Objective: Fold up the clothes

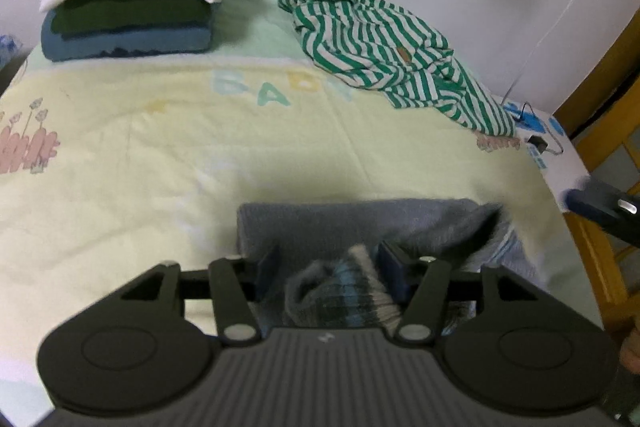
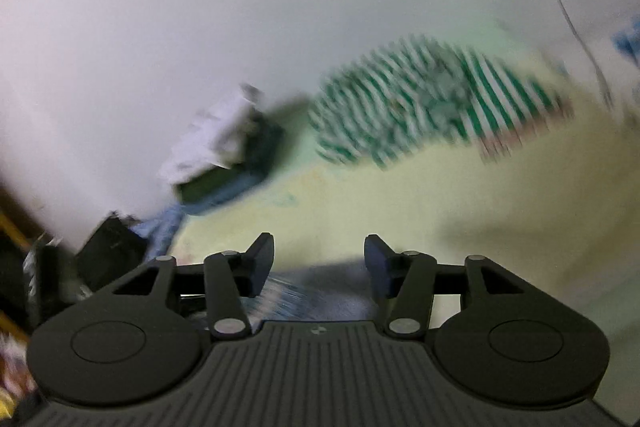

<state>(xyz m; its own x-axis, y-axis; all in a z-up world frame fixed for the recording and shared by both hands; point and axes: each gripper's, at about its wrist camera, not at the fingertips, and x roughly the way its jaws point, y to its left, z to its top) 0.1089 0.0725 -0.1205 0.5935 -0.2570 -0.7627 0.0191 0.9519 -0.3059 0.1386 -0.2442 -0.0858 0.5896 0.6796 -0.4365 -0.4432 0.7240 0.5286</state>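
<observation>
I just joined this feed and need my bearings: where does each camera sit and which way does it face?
Left wrist: rides the left tool, angled down across the blanket toward the wall; grey folded garment lies between its open fingers; the right tool shows at the right edge.
Right wrist: rides the right tool, aimed flatter at the wall, blurred; its own open fingers show.
Shared: striped shirt and folded stack.
</observation>
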